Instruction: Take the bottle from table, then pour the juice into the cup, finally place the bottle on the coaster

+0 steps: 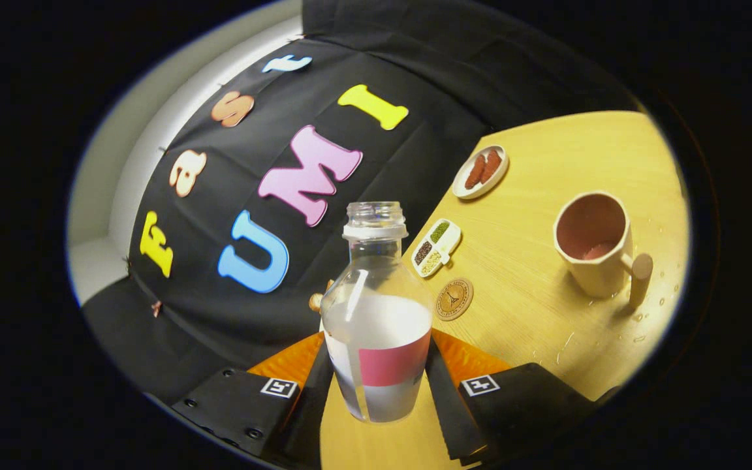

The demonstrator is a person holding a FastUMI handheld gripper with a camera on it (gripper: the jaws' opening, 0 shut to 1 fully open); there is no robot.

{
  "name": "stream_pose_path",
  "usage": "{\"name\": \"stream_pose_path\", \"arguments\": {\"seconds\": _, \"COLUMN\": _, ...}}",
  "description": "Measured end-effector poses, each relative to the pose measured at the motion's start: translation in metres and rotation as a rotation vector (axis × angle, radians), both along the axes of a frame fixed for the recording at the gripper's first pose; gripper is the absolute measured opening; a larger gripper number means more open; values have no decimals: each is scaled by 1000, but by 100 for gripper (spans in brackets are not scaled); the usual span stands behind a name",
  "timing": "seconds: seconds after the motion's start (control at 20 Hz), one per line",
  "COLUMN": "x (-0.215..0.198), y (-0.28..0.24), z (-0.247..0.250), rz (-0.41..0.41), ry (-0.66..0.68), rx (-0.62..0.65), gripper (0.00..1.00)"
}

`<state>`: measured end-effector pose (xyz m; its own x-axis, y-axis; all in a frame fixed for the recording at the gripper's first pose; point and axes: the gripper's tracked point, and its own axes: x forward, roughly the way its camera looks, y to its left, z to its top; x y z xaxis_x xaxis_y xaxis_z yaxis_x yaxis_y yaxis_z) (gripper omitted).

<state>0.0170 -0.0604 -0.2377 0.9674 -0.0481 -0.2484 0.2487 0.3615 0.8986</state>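
While tilted, hand-held gripper (376, 385) clamps bottle (376, 313) | cup (595, 243) beyond

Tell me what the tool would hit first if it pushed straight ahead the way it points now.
Nothing new: the tool is already shut on the bottle. Straight beyond it hangs the booth's black cloth wall, though depth is unclear.

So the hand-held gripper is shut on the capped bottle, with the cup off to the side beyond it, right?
Not quite: the bottle has no cap; its neck is open in the gripper view. The hand-held gripper is shut on it, and the cup stands beyond, to the side.
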Motion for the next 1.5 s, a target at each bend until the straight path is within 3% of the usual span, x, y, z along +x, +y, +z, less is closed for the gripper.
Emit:
{"name": "stream_pose_path", "arguments": {"seconds": 0.3, "x": -4, "y": -16, "z": -17, "rz": -41, "ry": 24, "rx": 160, "gripper": 76}}
{"name": "stream_pose_path", "arguments": {"seconds": 0.5, "x": -7, "y": -30, "z": -16, "rz": -114, "ry": 0, "rx": 264, "gripper": 76}}
{"name": "stream_pose_path", "arguments": {"seconds": 0.75, "x": -11, "y": -36, "z": -23, "rz": -128, "ry": -10, "rx": 348, "gripper": 76}}
{"name": "stream_pose_path", "arguments": {"seconds": 1.0, "x": -8, "y": -51, "z": -20, "rz": -206, "ry": -53, "rx": 463, "gripper": 75}}
{"name": "stream_pose_path", "arguments": {"seconds": 1.5, "x": -4, "y": -51, "z": -32, "rz": -215, "ry": -19, "rx": 607, "gripper": 75}}
